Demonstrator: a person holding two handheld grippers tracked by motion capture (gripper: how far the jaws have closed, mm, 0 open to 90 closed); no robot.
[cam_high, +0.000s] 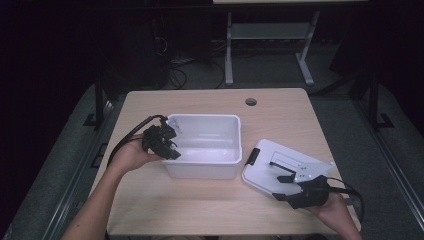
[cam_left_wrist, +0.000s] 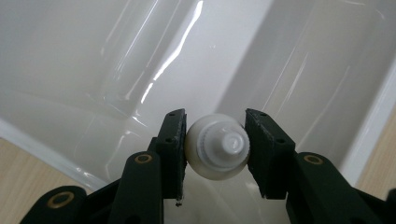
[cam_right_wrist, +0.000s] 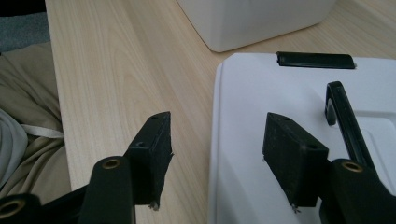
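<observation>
Clamped in the left hand-held gripper (cam_left_wrist: 215, 149), a white bottle (cam_left_wrist: 217, 150) hangs over the bin (cam_left_wrist: 93, 70).

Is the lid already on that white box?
No, the white lid lies flat on the table to the right of the open white box, under the right gripper.

The white capped thing (cam_left_wrist: 218, 147) is too small to spot from above; the lid (cam_right_wrist: 280, 116) runs off the right gripper view's edge.
</observation>
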